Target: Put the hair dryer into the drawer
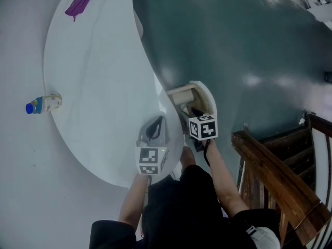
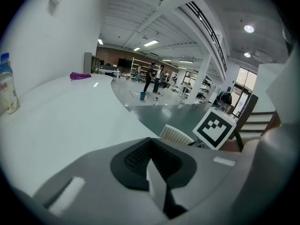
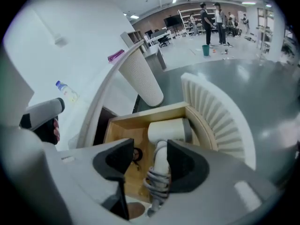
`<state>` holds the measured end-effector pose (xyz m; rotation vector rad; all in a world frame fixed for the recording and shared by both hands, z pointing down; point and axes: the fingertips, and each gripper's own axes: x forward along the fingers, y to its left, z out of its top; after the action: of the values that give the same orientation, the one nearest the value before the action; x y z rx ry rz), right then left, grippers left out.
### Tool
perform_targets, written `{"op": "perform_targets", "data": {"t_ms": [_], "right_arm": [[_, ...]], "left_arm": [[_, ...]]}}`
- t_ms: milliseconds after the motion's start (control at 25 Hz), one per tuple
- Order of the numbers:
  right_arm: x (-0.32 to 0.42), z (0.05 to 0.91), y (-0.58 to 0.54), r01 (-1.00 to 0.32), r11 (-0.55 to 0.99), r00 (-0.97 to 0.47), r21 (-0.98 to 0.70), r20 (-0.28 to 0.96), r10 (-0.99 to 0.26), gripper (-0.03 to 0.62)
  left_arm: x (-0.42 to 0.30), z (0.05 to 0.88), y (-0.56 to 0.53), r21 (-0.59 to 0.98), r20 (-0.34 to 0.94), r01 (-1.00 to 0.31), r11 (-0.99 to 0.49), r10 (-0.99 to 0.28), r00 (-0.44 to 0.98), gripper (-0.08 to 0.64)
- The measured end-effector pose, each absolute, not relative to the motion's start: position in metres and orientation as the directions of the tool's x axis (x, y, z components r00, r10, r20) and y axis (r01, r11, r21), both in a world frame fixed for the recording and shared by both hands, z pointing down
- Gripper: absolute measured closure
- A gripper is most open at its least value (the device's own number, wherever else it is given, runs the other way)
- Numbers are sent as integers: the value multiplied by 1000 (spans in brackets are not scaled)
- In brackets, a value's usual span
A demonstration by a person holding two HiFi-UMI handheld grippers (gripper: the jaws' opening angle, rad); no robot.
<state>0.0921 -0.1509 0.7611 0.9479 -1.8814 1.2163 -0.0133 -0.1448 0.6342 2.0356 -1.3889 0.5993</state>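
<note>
The white hair dryer (image 3: 166,130) lies inside the open wooden drawer (image 3: 123,125), its cord wound round the handle. My right gripper (image 3: 150,150) hovers just above it, open, with the handle showing between the jaws, close to the right one. In the head view the drawer (image 1: 207,95) sticks out from under the white curved table (image 1: 98,87), the hair dryer (image 1: 181,96) rests in it, and my right gripper (image 1: 197,114) is over its near end. My left gripper (image 1: 154,127) sits over the table's near edge, its jaws (image 2: 151,156) shut and empty.
A small bottle with a blue cap (image 1: 42,105) stands at the table's left edge. A purple cloth (image 1: 79,2) lies at the far end. A wooden stair railing (image 1: 275,180) runs at the right. A white ribbed table leg (image 3: 140,78) stands behind the drawer.
</note>
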Motion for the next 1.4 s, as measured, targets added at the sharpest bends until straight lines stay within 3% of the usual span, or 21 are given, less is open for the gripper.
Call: {"op": "perform_targets", "data": {"t_ms": [560,1120,1400], "right_arm": [[101,635,-164,-854,350,-510,-385,752,-418,456],[108,496,-138,-864,423,-502,-274,547,-670,580],[108,454,-110,-867,437,-498,-240,474,-727,586]], "left_arm": [[-2,575,-144,190,599,-924,-333,-706,378,552],[0,493,-119,124,495,-921,-370,-781,380,552],[-8,446,-97,91,432,-925,-369,-823,370,552]]}}
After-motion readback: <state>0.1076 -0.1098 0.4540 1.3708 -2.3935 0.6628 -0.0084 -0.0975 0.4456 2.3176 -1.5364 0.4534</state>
